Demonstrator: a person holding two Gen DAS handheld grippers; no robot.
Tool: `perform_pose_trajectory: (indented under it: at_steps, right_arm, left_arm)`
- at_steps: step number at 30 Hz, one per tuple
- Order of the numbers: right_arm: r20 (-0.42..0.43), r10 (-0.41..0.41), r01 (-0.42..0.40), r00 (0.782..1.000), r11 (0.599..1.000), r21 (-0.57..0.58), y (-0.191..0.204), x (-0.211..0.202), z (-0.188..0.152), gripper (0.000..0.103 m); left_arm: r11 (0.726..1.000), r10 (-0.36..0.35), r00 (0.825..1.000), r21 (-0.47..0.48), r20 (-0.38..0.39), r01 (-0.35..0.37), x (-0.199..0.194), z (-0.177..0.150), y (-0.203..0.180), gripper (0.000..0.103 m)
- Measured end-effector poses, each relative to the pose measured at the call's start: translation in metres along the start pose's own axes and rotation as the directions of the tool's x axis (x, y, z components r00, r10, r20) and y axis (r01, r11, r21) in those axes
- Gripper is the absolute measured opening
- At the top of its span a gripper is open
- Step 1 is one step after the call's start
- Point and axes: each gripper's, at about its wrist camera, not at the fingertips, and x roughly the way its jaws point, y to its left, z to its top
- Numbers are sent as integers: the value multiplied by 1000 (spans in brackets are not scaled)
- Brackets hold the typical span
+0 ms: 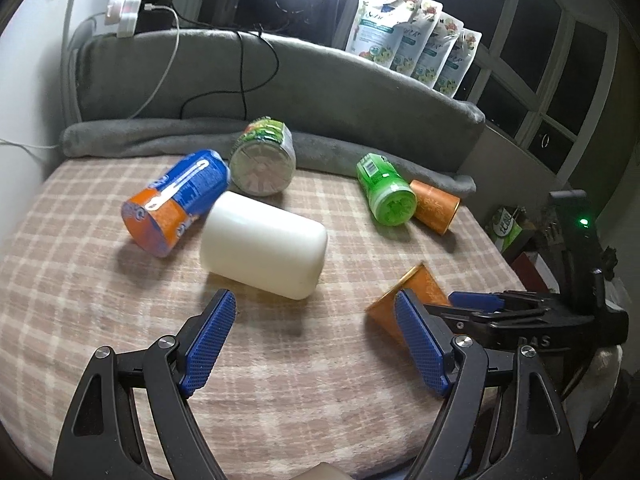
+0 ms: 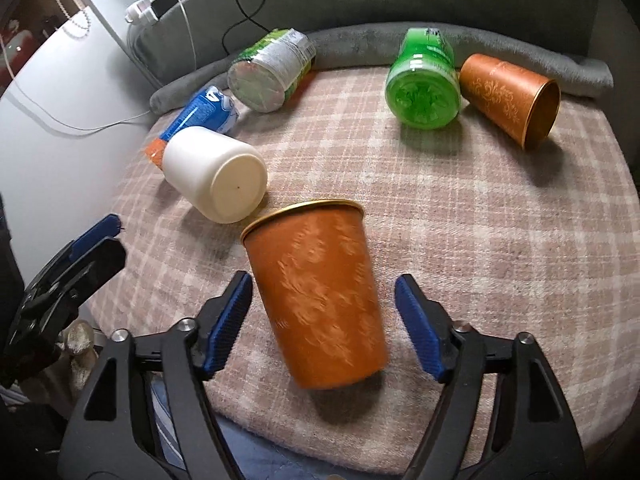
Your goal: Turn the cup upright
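Observation:
An orange patterned cup (image 2: 320, 300) with a gold rim sits between the fingers of my right gripper (image 2: 324, 324), tilted, rim away from me, blurred by motion. The right gripper is open, with gaps on both sides of the cup. In the left wrist view the same cup (image 1: 412, 292) shows partly behind my right gripper (image 1: 476, 302). My left gripper (image 1: 316, 336) is open and empty over the checked blanket, just short of a white bottle (image 1: 264, 246). A second orange cup (image 2: 512, 98) lies on its side at the back right.
Lying on the checked blanket (image 2: 460, 220) are a white bottle (image 2: 216, 174), a blue-orange can (image 1: 176, 200), a clear green-labelled bottle (image 1: 264, 156) and a green bottle (image 2: 424, 80). A grey rolled blanket (image 1: 160, 136) borders the back. Refill pouches (image 1: 408, 32) stand behind.

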Motion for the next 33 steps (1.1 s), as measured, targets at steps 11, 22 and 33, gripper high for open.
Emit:
perform_pose_trajectory:
  at_steps: [11,22,33]
  right_arm:
    - [144,-99,103,985,994,-24,-13,-51,-17,80]
    - [205,-162,170,965,985,-21,-28,-80,-40,79]
    - [206,-178,181,962,983,4,-45,-86,-50,80]
  left_arm:
    - [980,-133,983,-162,-124,112,31,-5,-20,81]
    - [926,-215,957,-352,-197,136,68,-8,-26,80]
    - [904,-213,954,-414,-212,110,90,-8,-28,80]
